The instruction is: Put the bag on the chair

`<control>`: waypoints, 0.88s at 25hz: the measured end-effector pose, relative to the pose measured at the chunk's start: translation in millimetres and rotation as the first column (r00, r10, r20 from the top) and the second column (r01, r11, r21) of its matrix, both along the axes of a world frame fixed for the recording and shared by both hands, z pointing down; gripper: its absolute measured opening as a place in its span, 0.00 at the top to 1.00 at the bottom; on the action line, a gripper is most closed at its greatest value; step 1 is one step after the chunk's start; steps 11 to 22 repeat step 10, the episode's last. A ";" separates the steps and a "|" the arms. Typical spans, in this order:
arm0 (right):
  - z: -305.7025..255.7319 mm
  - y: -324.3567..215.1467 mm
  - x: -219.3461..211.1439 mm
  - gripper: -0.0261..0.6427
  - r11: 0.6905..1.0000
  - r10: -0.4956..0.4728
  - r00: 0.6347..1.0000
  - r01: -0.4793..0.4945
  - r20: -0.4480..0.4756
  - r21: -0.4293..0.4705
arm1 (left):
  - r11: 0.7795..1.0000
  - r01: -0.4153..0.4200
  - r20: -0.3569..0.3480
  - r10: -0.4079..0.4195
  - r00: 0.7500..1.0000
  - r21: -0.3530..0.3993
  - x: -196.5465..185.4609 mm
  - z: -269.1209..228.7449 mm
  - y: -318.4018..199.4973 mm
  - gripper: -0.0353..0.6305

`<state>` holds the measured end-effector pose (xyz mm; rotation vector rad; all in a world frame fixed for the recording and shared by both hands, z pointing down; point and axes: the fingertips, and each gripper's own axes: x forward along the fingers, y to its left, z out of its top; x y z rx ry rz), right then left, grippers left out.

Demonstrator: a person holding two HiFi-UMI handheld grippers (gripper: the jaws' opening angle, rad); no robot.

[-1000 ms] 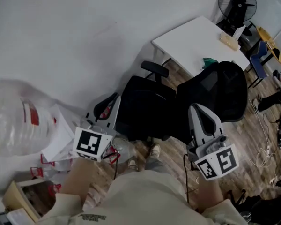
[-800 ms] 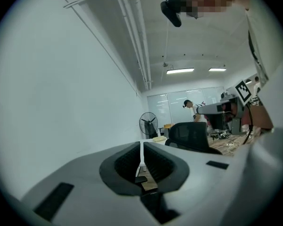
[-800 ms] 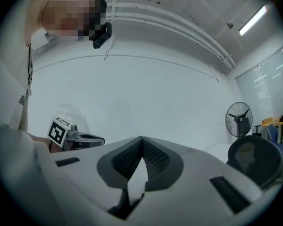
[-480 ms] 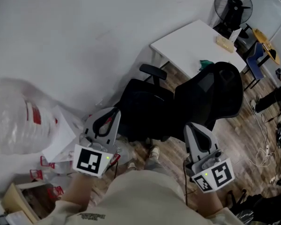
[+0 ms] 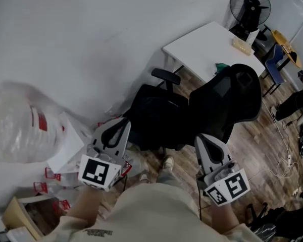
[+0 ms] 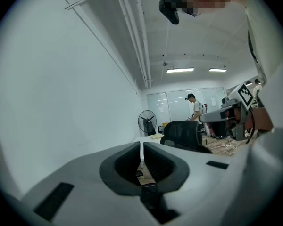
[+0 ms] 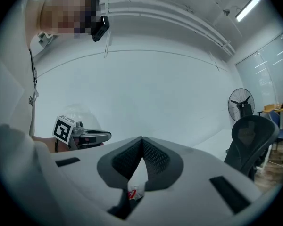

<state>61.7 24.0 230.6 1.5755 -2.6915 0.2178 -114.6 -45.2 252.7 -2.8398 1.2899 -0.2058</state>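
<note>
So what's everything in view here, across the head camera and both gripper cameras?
office chair: one, black, mid-floor beside the table
table: one, white, against the wall
fan: one, black, far corner past the table
plastic bag: one, clear with red print, left by the wall
cardboard box: one, brown, bottom left
blue chair: one, far right
distant person: one, standing at the room's far end
left gripper: one, pale grey, jaws shut, empty
right gripper: one, pale grey, jaws shut, empty

The seat of the chair point(image 5: 156, 117) lies unobstructed ahead, hemmed by its armrest point(image 5: 166, 75), backrest point(image 5: 227, 100) and the wall point(image 5: 65, 34).
</note>
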 end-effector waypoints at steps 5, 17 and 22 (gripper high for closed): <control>-1.7 1.6 -1.2 0.93 1.000 0.007 1.000 -0.007 -0.012 0.008 | 1.000 -0.003 -0.010 0.003 1.000 0.005 -3.5 -4.1 2.5 0.89; -2.3 3.5 -4.8 0.93 1.000 0.010 1.000 -0.010 -0.015 0.014 | 1.000 -0.007 -0.008 0.007 1.000 -0.001 -7.8 -0.5 7.0 0.89; -2.3 3.5 -4.8 0.93 1.000 0.010 1.000 -0.010 -0.015 0.014 | 1.000 -0.007 -0.008 0.007 1.000 -0.001 -7.8 -0.5 7.0 0.89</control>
